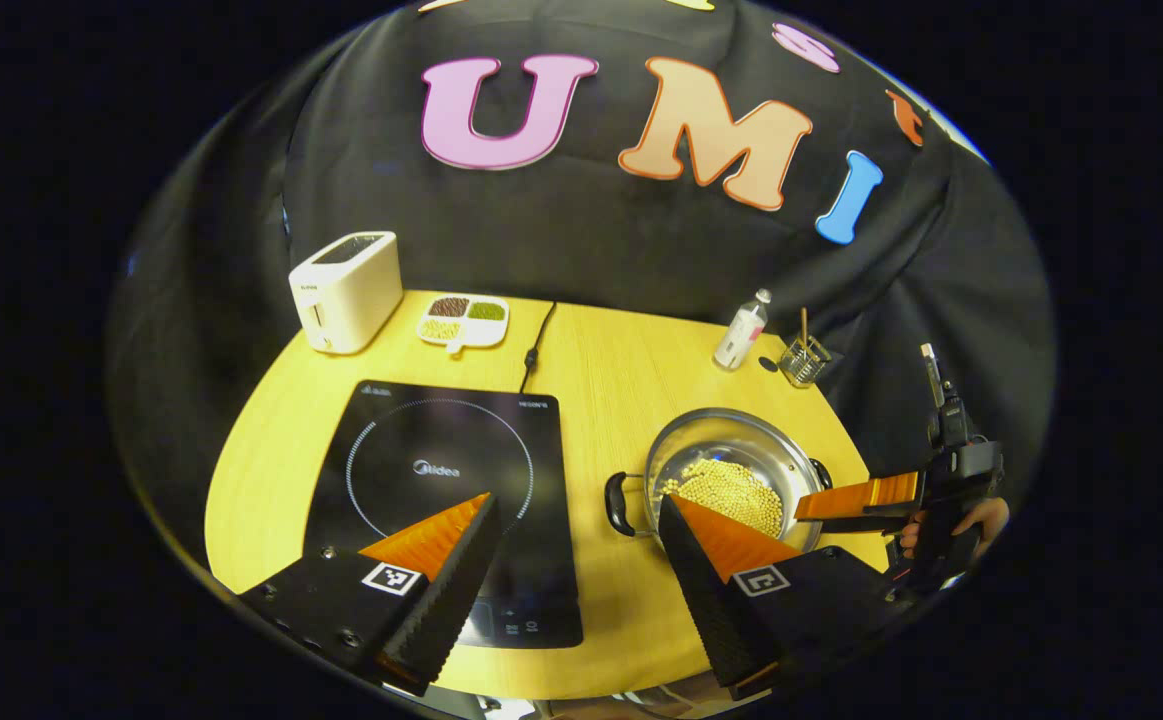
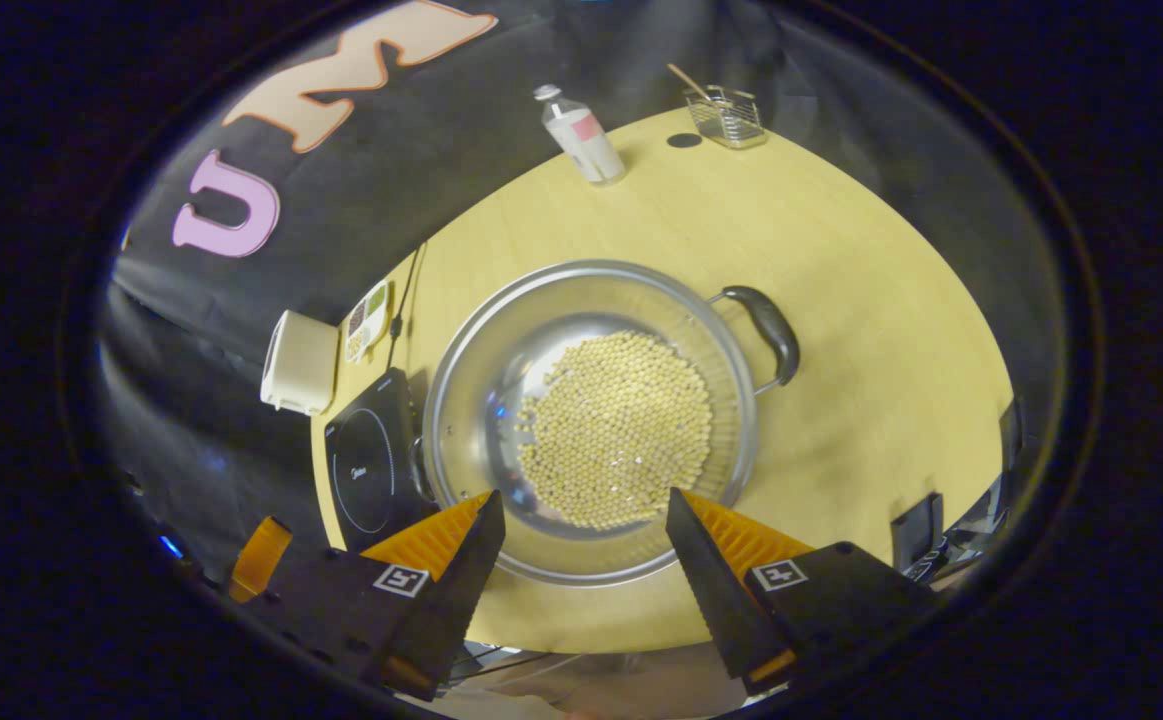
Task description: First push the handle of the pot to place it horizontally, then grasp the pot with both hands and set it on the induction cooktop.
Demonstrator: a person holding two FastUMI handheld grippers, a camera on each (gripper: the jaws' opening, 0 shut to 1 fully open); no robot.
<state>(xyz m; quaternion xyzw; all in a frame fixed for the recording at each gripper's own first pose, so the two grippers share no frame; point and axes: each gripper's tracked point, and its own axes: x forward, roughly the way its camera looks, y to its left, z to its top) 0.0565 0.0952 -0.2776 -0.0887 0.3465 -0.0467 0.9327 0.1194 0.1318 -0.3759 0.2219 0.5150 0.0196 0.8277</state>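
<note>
On the yellow table (image 1: 591,370), the steel pot (image 2: 591,420) with pale beans (image 2: 616,430) in it sits just right of the black induction cooktop (image 1: 441,480), not on it, one dark handle (image 1: 621,503) facing the cooktop and the other (image 2: 769,330) on the far side. Above the near edge, the left gripper (image 1: 576,520) hangs with its fingers spread and nothing between them, while the right gripper (image 2: 584,515) is likewise released over the pot's near rim. Farther back stand a white toaster (image 1: 346,290), a divided dish (image 1: 463,320), a bottle (image 1: 742,330) and a wire basket (image 1: 804,360).
</note>
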